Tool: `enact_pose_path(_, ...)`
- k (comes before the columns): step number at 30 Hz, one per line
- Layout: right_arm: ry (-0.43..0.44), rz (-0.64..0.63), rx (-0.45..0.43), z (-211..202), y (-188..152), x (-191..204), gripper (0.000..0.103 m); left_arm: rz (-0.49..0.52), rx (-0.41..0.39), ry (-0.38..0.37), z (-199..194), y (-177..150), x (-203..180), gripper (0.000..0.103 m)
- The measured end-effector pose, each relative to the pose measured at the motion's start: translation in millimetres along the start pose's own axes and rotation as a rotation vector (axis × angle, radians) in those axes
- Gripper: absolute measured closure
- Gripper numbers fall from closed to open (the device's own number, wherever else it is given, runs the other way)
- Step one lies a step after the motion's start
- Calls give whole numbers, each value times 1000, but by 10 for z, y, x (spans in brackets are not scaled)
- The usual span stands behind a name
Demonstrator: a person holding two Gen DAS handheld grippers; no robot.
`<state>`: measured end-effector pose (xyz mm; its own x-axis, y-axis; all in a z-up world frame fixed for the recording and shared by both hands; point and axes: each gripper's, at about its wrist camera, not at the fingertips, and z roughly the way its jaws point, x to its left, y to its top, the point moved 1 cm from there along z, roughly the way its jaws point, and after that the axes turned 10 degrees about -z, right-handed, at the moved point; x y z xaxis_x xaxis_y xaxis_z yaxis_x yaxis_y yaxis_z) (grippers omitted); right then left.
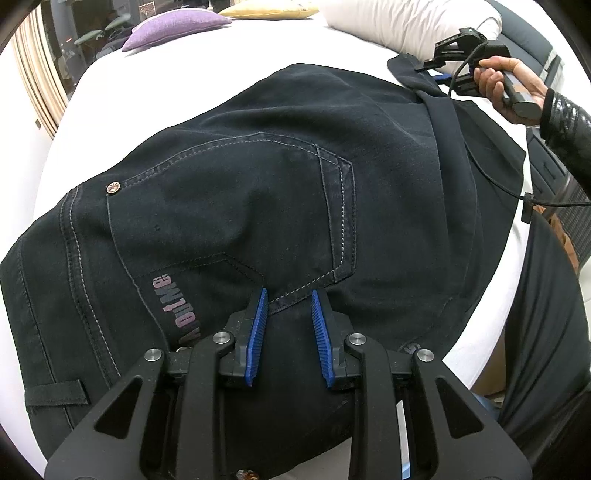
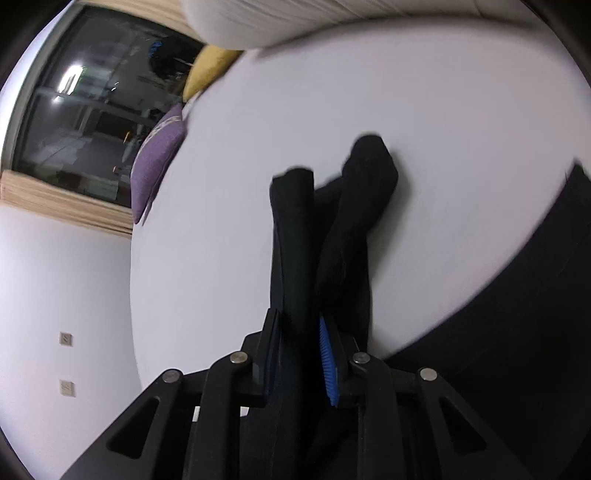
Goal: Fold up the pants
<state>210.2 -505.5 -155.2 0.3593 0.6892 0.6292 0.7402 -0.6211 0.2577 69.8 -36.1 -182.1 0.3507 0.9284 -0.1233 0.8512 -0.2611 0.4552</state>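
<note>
- The dark jeans (image 1: 280,192) lie spread on the white bed (image 1: 207,77), seat side up, a back pocket with pale stitching in the middle and the waistband toward the near left.
- The left gripper (image 1: 289,317) sits on the denim just below the pocket's lower seam; its blue pads stand narrowly apart with a ridge of cloth rising between them, though whether they actually pinch it I cannot tell.
- The right gripper (image 2: 299,343), held in a hand (image 1: 506,86) at the far right of the left view, has its jaws closed onto a dark strip of the leg ends (image 2: 295,236), which stand up bunched from the sheet.
- The jeans' right edge runs close to the mattress side, with only a thin band of sheet beyond it.
- Bare white sheet lies wide open beyond the jeans' far edge.
- A purple cushion (image 1: 173,27), a yellow cushion (image 1: 269,9) and a white pillow (image 1: 406,22) line the far edge of the bed, well apart from the denim.
- A cable (image 1: 491,177) hangs from the right tool across the bed's right edge.
</note>
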Motion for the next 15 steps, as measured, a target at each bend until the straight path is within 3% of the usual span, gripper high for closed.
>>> enact_pose_path(8,30,-36,16,155,103,76,79,0,-2,7,-4,-7,-19,79)
enact_pose_path(9,22,-42,17,199,129,67,82,2,-2,7,-6,-10,-16,79)
enact_pose_path(10,15,-45,18,215,134,58,94,3,-2,8,-7,-11,-15,79)
enact_pose_path(11,11,-48,12,206,127,62,95,3,-1,8,-6,-11,-17,79)
enact_pose_path(15,-5,-101,-102,-224,47,123,96,8,0,8,-5,-7,-23,79)
